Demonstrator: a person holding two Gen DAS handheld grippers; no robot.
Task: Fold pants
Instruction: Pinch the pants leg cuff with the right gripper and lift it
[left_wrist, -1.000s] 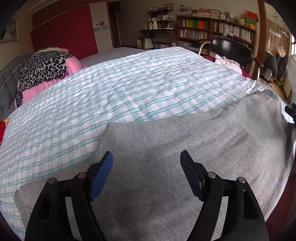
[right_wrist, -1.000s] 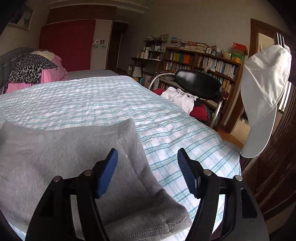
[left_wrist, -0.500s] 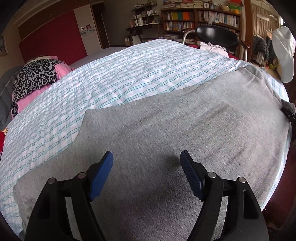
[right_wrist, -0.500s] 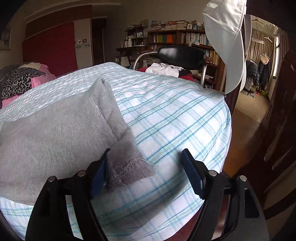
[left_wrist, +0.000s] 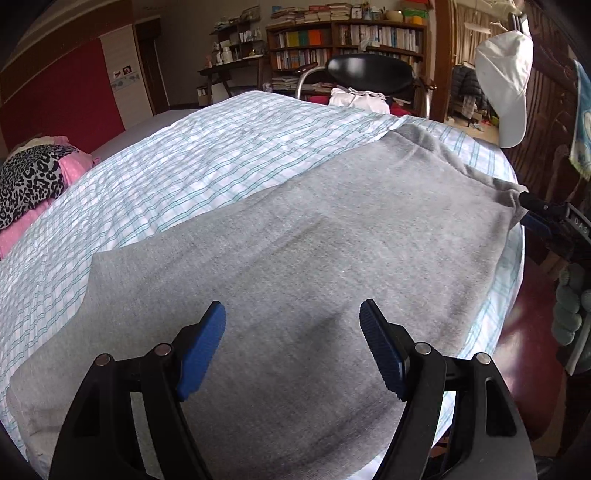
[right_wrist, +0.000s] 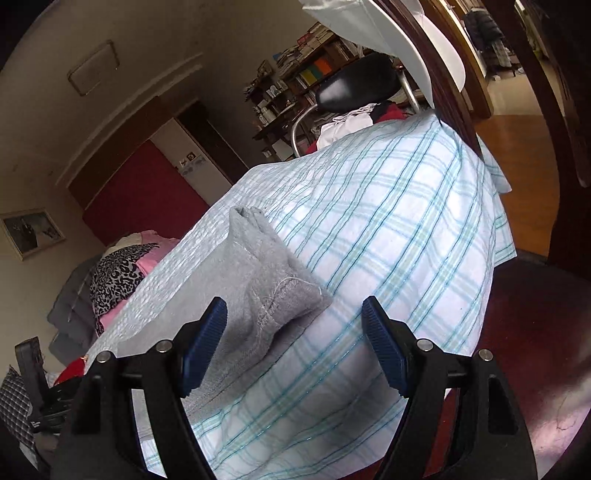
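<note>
Grey pants lie flat across the checked bed cover. My left gripper hovers open just over the middle of the cloth, with nothing between its blue pads. In the right wrist view the picture is tilted, and a bunched corner of the pants pokes up between the spread jaws of my right gripper. That gripper's left pad is close beside the cloth and the other pad stands clear of it. The right gripper also shows at the pants' far right corner.
A black chair with white and red clothes on it stands behind the bed. A white cap hangs on dark wood at the right. A leopard-print and pink pile lies at the bed's far left. Bookshelves line the back wall.
My left gripper has slid rightward over the pants. My right gripper has rolled, sunk to the bed's edge and now has the pants' corner between its jaws.
</note>
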